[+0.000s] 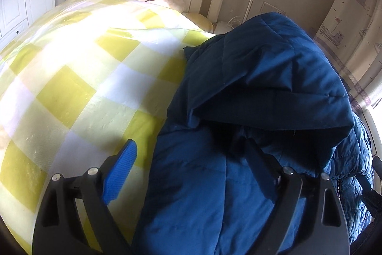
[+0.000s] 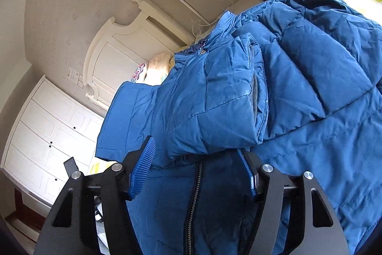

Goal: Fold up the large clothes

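1. Jacket [image 1: 250, 92], big blue quilted one, lies heaped on the yellow-and-white checked bedspread [image 1: 71, 78], filling the left wrist view from about two o'clock round to six.
2. Left gripper [image 1: 191, 159] stands wide open: its blue-padded finger [image 1: 120, 173] at seven o'clock hangs over bare bedspread just beside the jacket's edge, apart from the fabric.
3. Its other finger, at about five o'clock, sits in dark shadow among the jacket's folds; whether its pad touches cloth I cannot tell.
4. A folded-over flap of the jacket juts out just above that shadowed finger, towards one o'clock.
5. In the right wrist view the jacket [image 2: 238, 99] fills everything from one o'clock to six, a sleeve cuff [image 2: 253, 92] doubled across the body.
6. Right gripper [image 2: 197, 160] straddles the zipper [image 2: 194, 195], which runs down between its fingers at six o'clock.
7. Padded finger [image 2: 142, 173] at seven o'clock sits right at the jacket's edge, the other at five o'clock is against the fabric; a firm pinch I cannot confirm.
8. White headboard [image 2: 119, 49] and pillows [image 2: 157, 66] sit beyond the jacket at ten o'clock.
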